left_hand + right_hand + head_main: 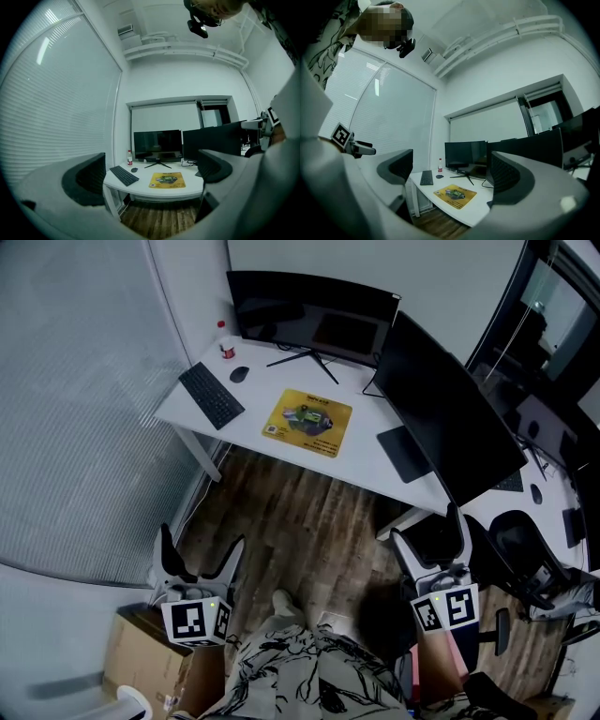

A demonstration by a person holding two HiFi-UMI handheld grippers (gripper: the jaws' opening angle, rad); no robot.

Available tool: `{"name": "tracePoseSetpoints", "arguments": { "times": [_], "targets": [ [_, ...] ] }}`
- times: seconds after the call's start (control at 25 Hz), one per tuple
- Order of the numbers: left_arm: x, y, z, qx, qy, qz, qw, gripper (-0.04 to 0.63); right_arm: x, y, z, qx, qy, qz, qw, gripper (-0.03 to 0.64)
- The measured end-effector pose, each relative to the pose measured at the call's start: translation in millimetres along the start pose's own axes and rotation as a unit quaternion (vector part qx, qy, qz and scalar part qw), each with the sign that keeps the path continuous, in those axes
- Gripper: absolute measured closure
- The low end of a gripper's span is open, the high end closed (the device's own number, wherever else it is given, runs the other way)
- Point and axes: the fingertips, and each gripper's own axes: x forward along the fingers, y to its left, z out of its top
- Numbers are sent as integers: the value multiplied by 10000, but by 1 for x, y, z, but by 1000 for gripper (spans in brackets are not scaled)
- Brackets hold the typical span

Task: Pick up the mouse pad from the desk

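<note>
Mouse pad (307, 422) front edge unobstructed; keyboard (211, 395) left, monitor (312, 322) behind, second monitor (450, 418) right.

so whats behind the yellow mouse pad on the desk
Behind the mouse pad stands a dark monitor on a splayed stand. The part of the desk behind the monitor is hidden by its screen.

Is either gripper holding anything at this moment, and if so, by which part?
Nothing is held. The left gripper and right gripper both stand open and empty, short of the desk, where the mouse pad lies flat.
</note>
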Motion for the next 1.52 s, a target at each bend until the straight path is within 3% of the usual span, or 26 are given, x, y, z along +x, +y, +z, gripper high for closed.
{"name": "tracePoseSetpoints", "arguments": {
  "times": [0.96,1.52],
  "targets": [
    [72,56,-1,-22,-100,-536,9985,-5,61,30,-11,-148,4,-391,9991,94],
    [91,46,-15,-59,85,-613,9981,-6,70,14,-24,-38,74,-476,9988,94]
  ]
}}
